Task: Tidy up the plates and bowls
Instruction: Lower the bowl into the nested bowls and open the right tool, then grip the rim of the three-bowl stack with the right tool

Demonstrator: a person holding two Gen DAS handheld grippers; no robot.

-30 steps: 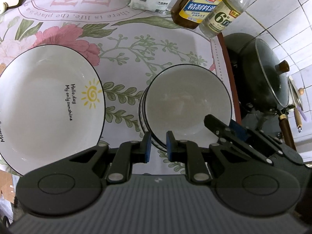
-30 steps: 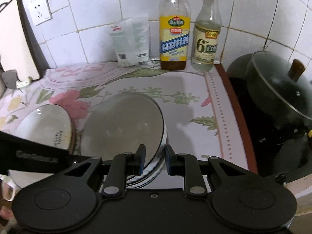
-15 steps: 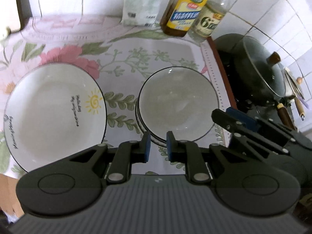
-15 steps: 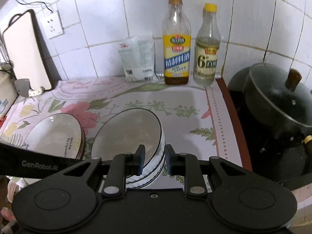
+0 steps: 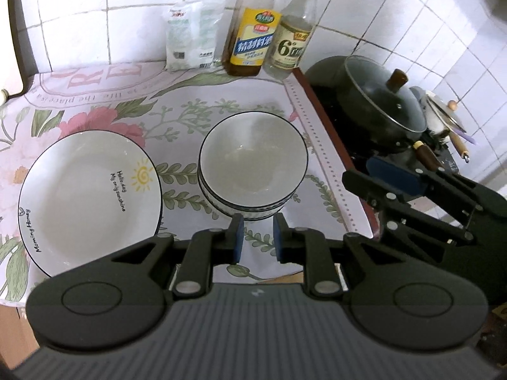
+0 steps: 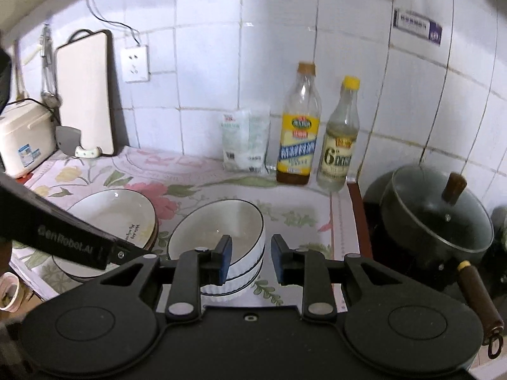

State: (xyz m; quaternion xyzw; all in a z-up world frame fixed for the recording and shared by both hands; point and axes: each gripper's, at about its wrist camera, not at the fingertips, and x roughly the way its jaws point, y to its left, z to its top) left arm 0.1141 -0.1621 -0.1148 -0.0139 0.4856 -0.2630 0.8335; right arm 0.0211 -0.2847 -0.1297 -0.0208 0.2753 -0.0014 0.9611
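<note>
A stack of white bowls with dark rims (image 5: 253,166) stands on the floral cloth; it also shows in the right wrist view (image 6: 218,237). To its left lies a stack of wide white plates with a sun print (image 5: 90,196), also seen in the right wrist view (image 6: 114,218). My left gripper (image 5: 256,237) is open and empty, just in front of the bowls and apart from them. My right gripper (image 6: 250,261) is open and empty, above the bowls' near right side; it shows at the right of the left wrist view (image 5: 393,177).
Two sauce bottles (image 5: 253,31) and a white packet (image 5: 191,34) stand against the tiled wall. A lidded black wok (image 5: 374,101) sits on the stove to the right. A cutting board (image 6: 85,95) and a rice cooker (image 6: 22,139) are at the far left.
Both grippers have pulled back and risen away from the bowl stack, so more of the wall and counter shows. The jaws have opened a little wider. Bowls and plates have not moved.
</note>
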